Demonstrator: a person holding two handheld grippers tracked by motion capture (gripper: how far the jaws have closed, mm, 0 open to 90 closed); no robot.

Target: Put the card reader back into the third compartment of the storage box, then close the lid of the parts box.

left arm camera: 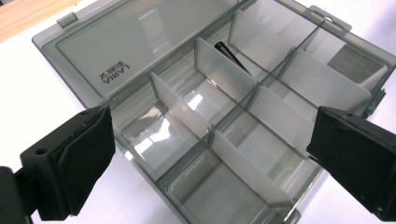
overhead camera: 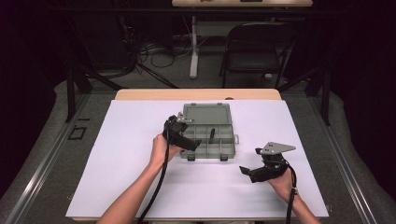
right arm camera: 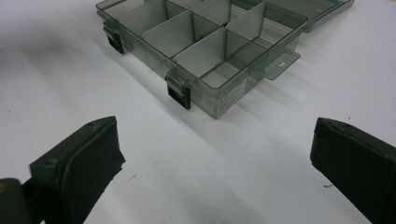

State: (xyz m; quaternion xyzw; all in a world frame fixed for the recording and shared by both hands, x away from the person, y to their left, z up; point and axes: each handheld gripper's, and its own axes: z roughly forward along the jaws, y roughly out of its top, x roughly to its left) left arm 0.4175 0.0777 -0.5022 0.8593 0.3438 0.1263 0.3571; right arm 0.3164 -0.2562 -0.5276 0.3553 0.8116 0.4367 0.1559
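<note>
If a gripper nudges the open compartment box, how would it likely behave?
The compartment box looks like thin clear plastic, nearly empty, so probably light and apt to slide on the smooth white table. Its open lid lies flat behind, so tipping seems unlikely.

White surface over a wooden top whose far edge shows. One thing directly on it: a grey translucent compartment box, lid open flat behind, near the middle, slightly toward the far edge.

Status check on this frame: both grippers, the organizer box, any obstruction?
Left gripper open, empty, over the open organizer box. Right gripper open, empty, off to the side. Small black part in one compartment. Nothing in the way.
</note>
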